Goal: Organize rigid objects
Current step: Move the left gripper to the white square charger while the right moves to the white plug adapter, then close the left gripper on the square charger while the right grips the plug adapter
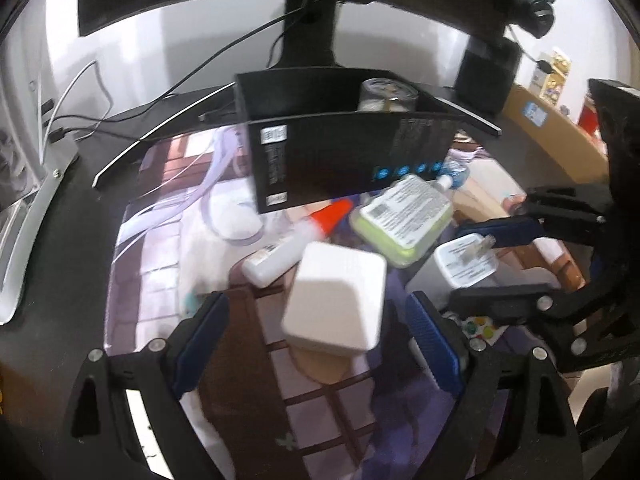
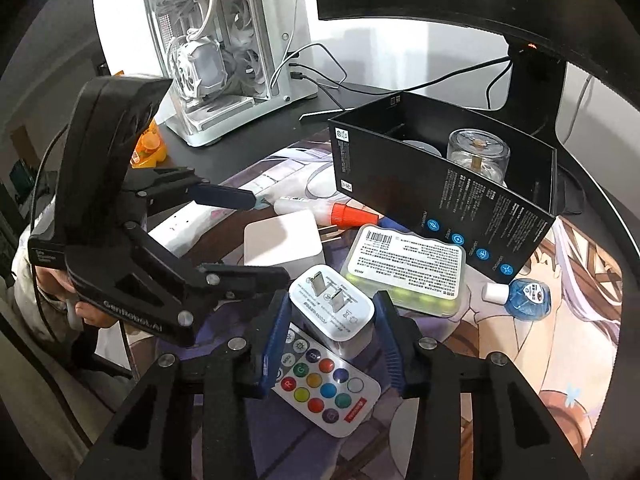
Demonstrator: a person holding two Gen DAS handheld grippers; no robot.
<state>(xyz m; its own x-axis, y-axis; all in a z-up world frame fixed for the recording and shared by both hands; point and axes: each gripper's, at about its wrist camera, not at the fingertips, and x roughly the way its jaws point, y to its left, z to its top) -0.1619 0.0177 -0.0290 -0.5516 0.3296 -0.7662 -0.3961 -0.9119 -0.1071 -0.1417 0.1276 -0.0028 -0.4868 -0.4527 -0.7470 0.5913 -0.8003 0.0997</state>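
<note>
My right gripper (image 2: 332, 297) is shut on a white plug charger (image 2: 334, 312) with its prongs up, blue pads pressing both sides, just above a remote with coloured buttons (image 2: 325, 386). In the left wrist view the same charger (image 1: 466, 262) sits between the right gripper's fingers (image 1: 500, 232). My left gripper (image 1: 316, 302) stands open around a white square box (image 1: 336, 298) that lies on the printed mat, with gaps on both sides. The open black box (image 2: 440, 188) holding a glass jar (image 2: 478, 152) stands behind.
A glue bottle with an orange cap (image 2: 346, 214), a green-edged labelled case (image 2: 404, 264) and a small blue bottle (image 2: 524, 296) lie against the black box. A white power strip (image 2: 180, 228), a white PC case (image 2: 224, 48) and the monitor stand (image 1: 308, 40) border the mat.
</note>
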